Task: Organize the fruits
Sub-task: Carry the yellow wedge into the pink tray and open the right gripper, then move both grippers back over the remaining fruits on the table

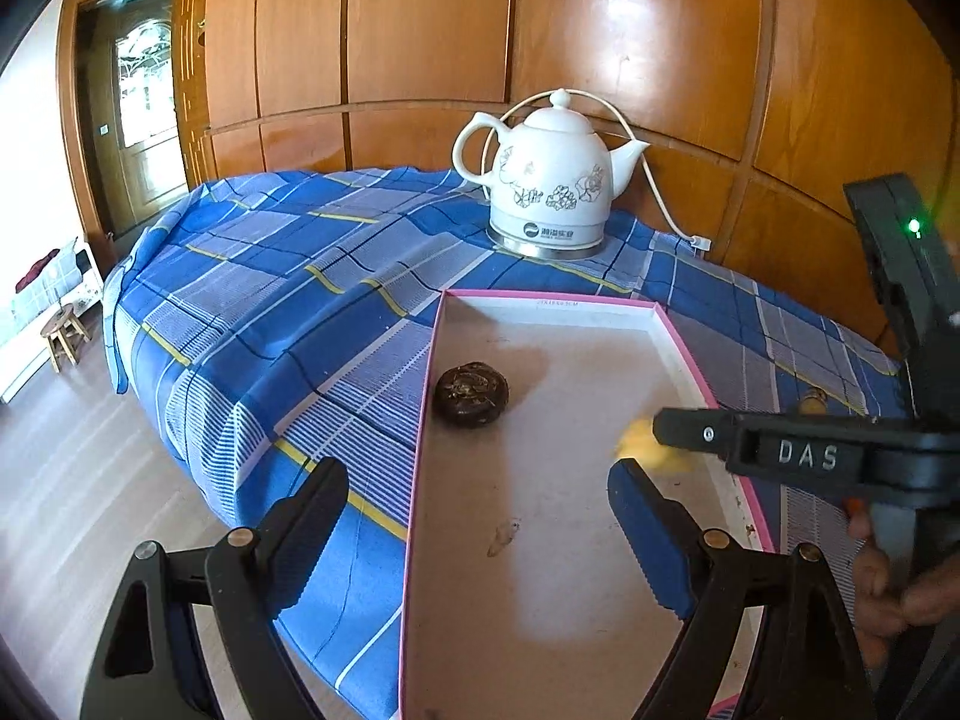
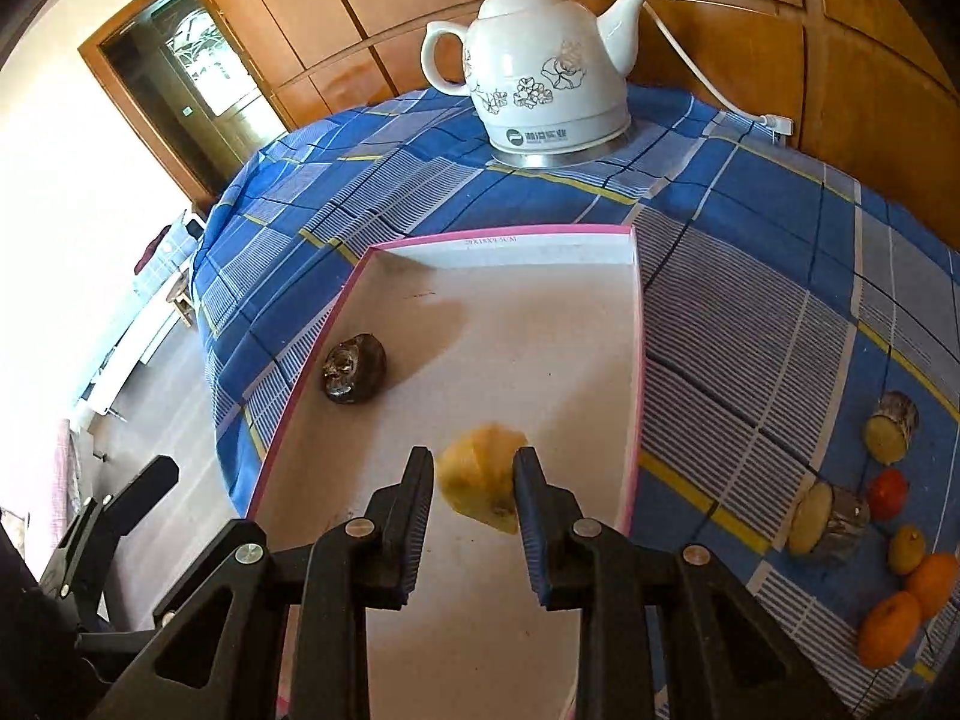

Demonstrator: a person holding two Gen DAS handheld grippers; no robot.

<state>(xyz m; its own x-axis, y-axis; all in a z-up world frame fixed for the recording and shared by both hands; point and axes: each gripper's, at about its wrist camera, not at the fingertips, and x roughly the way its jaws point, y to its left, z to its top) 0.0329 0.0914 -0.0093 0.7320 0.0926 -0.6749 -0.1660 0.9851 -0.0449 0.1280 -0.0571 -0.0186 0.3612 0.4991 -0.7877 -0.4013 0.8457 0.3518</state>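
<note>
A shallow white box with a pink rim [image 2: 498, 234] lies on the blue checked cloth. A dark round fruit [image 2: 355, 369] rests inside it near the left wall, also seen as the dark fruit [image 1: 471, 391]. My right gripper [image 2: 474, 459] is shut on a yellow fruit piece [image 2: 477, 483] just above the box floor. In the left wrist view that right gripper [image 1: 666, 429] reaches in from the right with the yellow piece [image 1: 636, 444] at its tip. My left gripper [image 1: 477, 474] is wide open over the box's near left rim [image 1: 420, 420], with nothing between its fingers.
A white electric kettle [image 2: 540, 60] with its cord stands behind the box. To the right on the cloth lie two cut fruit pieces [image 2: 828, 519], a red fruit [image 2: 888, 492], a small yellow fruit [image 2: 906, 549] and two oranges [image 2: 888, 630]. The table edge drops off at the left.
</note>
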